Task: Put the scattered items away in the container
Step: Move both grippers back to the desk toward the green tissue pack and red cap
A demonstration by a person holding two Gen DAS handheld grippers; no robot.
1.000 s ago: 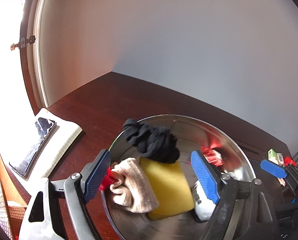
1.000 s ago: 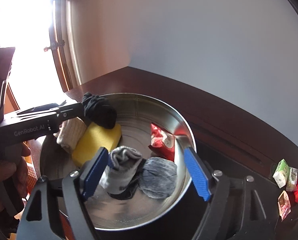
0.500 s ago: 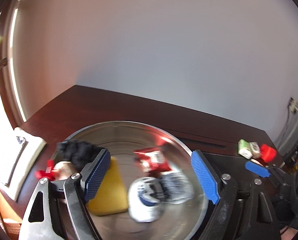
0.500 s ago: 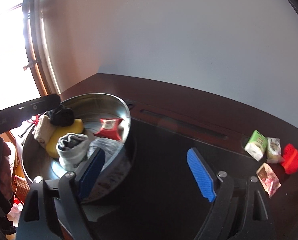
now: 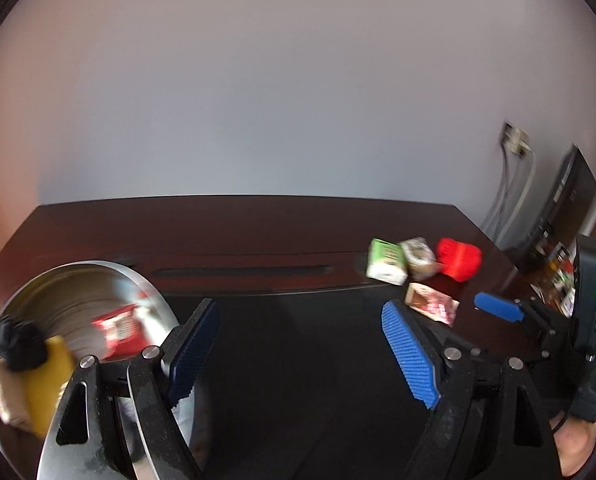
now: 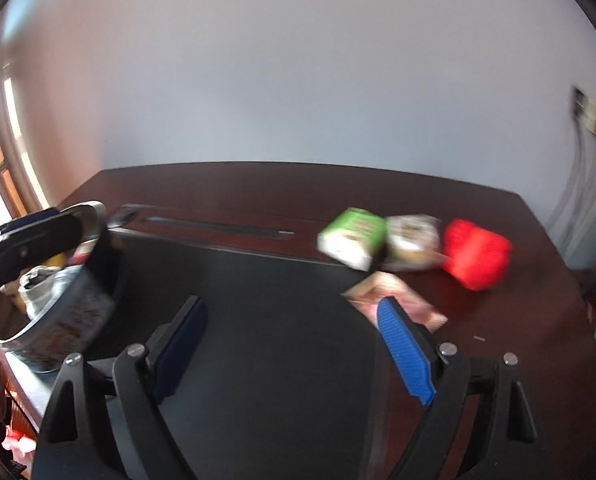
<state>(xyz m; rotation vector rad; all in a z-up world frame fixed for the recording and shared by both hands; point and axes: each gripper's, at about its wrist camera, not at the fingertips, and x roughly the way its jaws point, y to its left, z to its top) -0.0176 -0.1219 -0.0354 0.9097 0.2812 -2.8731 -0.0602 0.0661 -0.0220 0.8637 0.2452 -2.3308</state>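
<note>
A steel bowl point(image 5: 98, 270) sits at the far left and holds a black sock point(image 5: 16, 344), a yellow sponge point(image 5: 46, 392), a red packet point(image 5: 118, 330) and a beige cloth. On the desk to the right lie a green box point(image 6: 352, 238), a pale wrapped packet point(image 6: 412, 242), a red knitted item point(image 6: 476, 254) and a pink packet point(image 6: 394, 300). My right gripper point(image 6: 292, 320) is open and empty, its right finger just in front of the pink packet. My left gripper point(image 5: 300, 320) is open and empty over the black mat, right of the bowl.
A black mat point(image 6: 278, 300) covers the near desk, with a cable slot point(image 5: 242, 270) behind it. A wall socket with cables point(image 5: 516, 140) and a dark screen point(image 5: 566, 208) stand at the right. A bright window point(image 6: 2, 140) is at the left.
Both grippers have swung right, away from over the bowl toward the group of packets. The bowl has slid to the left edge of both views. Both stay open.
</note>
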